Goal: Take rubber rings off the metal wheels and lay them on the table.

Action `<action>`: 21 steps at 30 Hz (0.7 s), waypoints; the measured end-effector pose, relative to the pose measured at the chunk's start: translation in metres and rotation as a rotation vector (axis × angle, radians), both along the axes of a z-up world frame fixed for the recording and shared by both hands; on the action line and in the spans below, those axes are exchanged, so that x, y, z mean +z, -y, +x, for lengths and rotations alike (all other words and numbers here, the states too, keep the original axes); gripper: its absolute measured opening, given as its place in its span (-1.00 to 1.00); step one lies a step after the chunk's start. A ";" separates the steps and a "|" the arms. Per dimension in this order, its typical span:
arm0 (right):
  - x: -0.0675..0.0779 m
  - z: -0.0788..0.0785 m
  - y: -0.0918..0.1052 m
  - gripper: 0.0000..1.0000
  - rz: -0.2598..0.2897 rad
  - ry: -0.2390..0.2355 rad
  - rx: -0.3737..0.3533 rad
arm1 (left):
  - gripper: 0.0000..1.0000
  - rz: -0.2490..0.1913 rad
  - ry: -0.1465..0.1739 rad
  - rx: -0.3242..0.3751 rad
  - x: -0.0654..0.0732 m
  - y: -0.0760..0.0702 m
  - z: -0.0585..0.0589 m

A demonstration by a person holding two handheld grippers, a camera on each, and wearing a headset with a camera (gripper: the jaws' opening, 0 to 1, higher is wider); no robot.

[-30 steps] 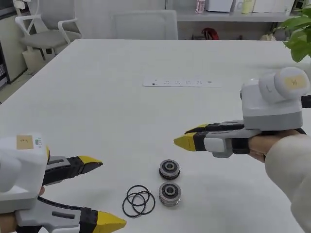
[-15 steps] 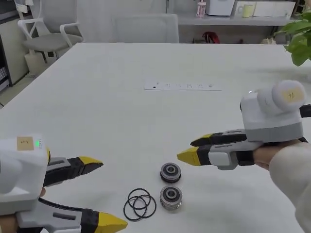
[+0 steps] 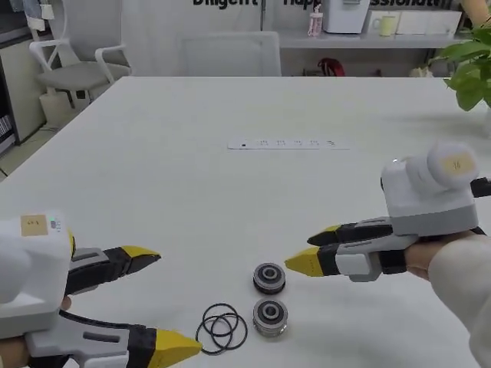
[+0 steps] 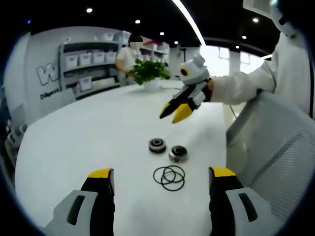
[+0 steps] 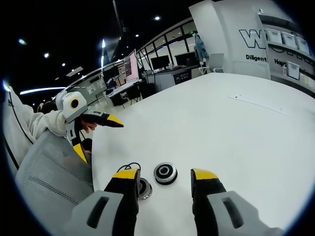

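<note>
Two small metal wheels lie near the table's front edge. The far wheel [image 3: 268,277] [image 4: 157,145] [image 5: 165,173] has a dark band round its rim. The near wheel [image 3: 270,315] [image 4: 178,153] looks bare and silvery. Left of them is a loose pile of thin black rubber rings [image 3: 222,328] [image 4: 169,177]. My right gripper [image 3: 313,247] [image 5: 165,173] is open, its tips just right of the far wheel and slightly above it. My left gripper [image 3: 163,301] [image 4: 161,172] is open wide, left of the rings, holding nothing.
A flat white strip with small marks [image 3: 288,143] lies at mid-table. A leafy plant [image 3: 469,65] stands at the far right edge. Chairs [image 3: 230,54] stand behind the table's far side. The white tabletop [image 3: 192,199] stretches wide beyond the wheels.
My right gripper has come down and nearer, closing on the far wheel. The left gripper, wheels and rings have stayed put; the head camera has tilted a little.
</note>
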State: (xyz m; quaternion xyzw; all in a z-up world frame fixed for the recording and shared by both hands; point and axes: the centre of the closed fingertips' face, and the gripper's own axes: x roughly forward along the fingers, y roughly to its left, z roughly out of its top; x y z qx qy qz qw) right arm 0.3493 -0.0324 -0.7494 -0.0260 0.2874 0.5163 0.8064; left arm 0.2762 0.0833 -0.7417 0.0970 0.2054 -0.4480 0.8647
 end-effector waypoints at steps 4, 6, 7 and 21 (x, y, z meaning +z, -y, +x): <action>-0.002 0.000 0.003 -0.23 -0.003 -0.007 -0.006 | 0.59 -0.020 0.008 0.014 0.006 -0.002 0.003; -0.002 0.001 0.004 -0.23 0.000 -0.009 -0.009 | 0.60 -0.025 0.014 0.021 0.009 -0.003 0.005; -0.002 0.001 0.005 -0.23 0.001 -0.011 -0.011 | 0.60 -0.027 0.016 0.023 0.010 -0.004 0.006; -0.011 -0.001 0.010 -0.16 -0.020 -0.013 0.002 | 0.62 -0.008 0.041 0.009 0.024 -0.004 0.013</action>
